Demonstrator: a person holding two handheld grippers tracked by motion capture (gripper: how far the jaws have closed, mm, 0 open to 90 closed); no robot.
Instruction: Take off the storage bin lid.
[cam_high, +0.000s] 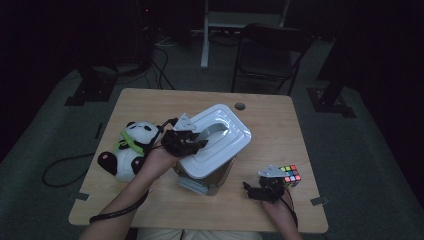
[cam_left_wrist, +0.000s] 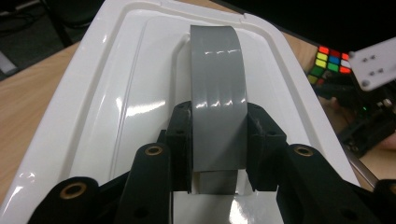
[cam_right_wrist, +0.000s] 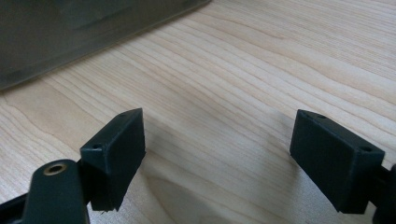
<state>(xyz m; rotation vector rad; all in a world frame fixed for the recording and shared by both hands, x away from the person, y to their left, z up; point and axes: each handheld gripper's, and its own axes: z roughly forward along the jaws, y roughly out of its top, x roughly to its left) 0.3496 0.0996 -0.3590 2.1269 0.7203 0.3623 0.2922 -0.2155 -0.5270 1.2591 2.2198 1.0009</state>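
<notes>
Left tool (cam_left_wrist: 218, 135) clamped on the grey arched plastic handle (cam_left_wrist: 218, 88) of the glossy white rectangular lid (cam_left_wrist: 116, 98), sitting tilted atop the grey translucent bin (cam_high: 207, 177) at mid-desk. Best lifted straight up, pads kept centred on the handle, lid held level. Right tool (cam_right_wrist: 217, 154) gaping, empty, over the pale wooden desk (cam_right_wrist: 261, 60). One lid, one bin, one plush black-and-white panda (cam_high: 127, 150), one multicoloured puzzle cube (cam_high: 290, 175).
</notes>
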